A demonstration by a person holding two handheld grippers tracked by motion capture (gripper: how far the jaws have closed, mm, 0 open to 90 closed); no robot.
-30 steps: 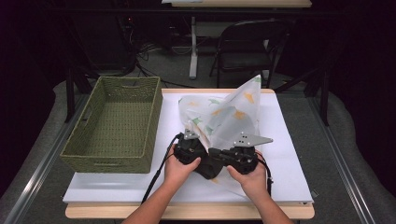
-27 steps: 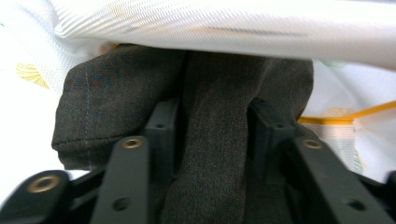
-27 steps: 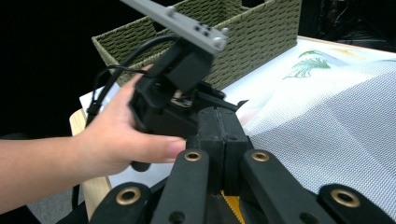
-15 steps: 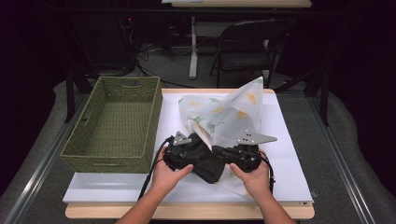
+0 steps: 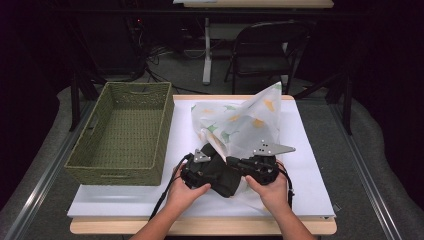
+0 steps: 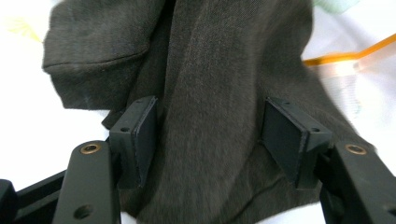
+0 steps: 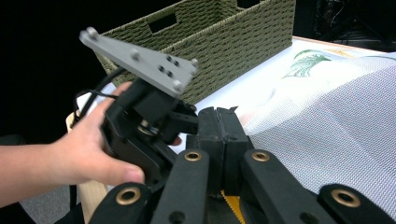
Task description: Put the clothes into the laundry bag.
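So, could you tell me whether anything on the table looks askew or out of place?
Yes: the white mesh bag sits crumpled, one corner sticking up, and the dark cloth lies bunched at its mouth. The wicker basket sits square.

Your left gripper [image 5: 212, 170] now sits lower and nearer the table's front edge than a second ago — its jaws have just been opening, and the dark cloth [image 6: 219, 107] lies between the pads [image 6: 142, 135] without being pinched. The cloth bunches further toward your left hand [image 5: 182, 187] — more spread over the bag [image 5: 240, 122].
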